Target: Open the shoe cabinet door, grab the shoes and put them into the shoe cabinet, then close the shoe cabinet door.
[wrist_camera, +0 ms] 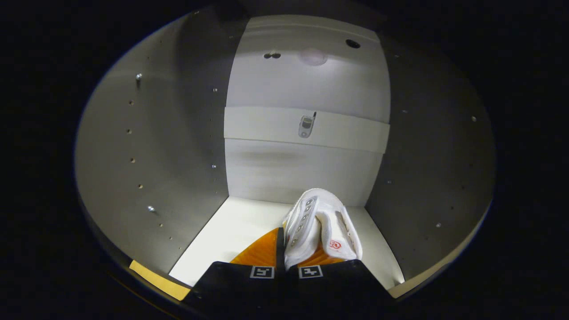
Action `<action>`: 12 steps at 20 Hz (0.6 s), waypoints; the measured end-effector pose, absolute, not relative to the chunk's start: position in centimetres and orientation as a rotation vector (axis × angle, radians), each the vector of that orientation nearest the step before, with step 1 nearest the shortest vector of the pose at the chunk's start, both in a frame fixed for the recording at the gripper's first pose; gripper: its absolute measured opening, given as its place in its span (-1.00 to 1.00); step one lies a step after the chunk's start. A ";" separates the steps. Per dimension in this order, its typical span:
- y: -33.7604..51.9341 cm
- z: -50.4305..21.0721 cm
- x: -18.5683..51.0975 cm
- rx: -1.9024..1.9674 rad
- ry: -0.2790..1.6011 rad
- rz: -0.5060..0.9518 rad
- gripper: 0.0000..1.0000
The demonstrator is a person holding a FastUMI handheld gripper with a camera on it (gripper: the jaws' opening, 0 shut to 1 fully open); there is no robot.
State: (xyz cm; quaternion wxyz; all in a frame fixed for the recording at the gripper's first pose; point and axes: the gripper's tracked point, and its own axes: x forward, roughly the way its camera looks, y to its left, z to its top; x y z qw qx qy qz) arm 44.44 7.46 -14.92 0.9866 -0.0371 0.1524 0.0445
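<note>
Your tool (284, 253) sits at the bottom centre of the frame, pushed into the open shoe cabinet (178, 146), and its two fingers are pressed close together, clamped on the white shoe (321, 224). The shoe stands up just right of centre in the lower part of the frame, squeezed between the fingers, with a row of eyelets showing on its left flank and a small red mark low on its right flank. It hangs just above the cabinet's pale bottom shelf (235, 231), close to the back wall. That back wall fills the middle of the frame, with a lighter band running across it and a small metal fitting (306, 126) at the band's centre. Grey side walls dotted with peg holes rise at left and right.
</note>
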 end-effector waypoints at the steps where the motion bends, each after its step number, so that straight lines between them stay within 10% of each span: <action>1: 7.6 -15.6 45.3 -0.091 0.323 0.090 -0.90; 12: 8.7 -20.3 47.2 -0.245 0.436 0.040 -0.75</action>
